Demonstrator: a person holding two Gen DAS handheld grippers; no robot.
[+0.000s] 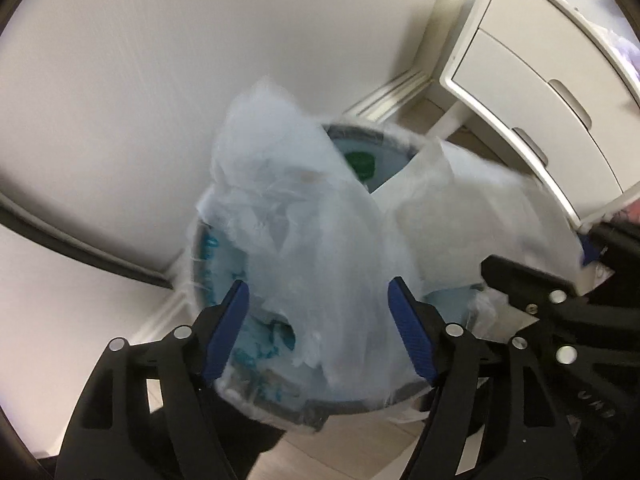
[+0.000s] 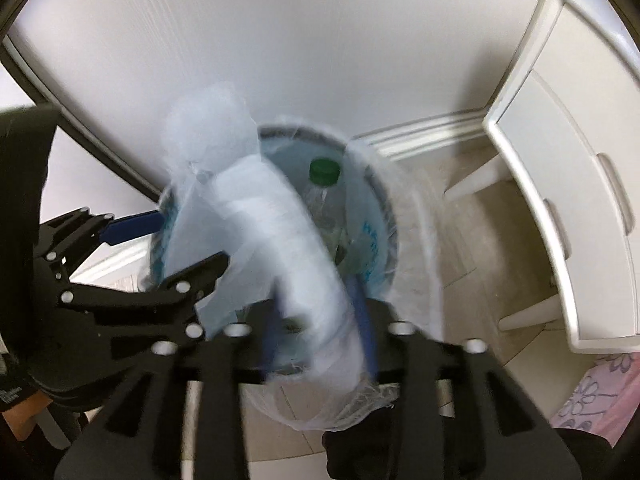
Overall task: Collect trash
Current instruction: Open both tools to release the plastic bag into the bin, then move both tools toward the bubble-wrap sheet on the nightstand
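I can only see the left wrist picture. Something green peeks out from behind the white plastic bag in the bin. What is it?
Observer: The right wrist view shows it clearly. It is a green cap on a clear plastic bottle, which sits cap-up inside the bin.
Operator: And the other claw, at my right edge, has it grabbed anything?
Observer: A bunched strip of the bag runs between the fingers of the right gripper. The picture is too blurred to tell whether they clamp it.
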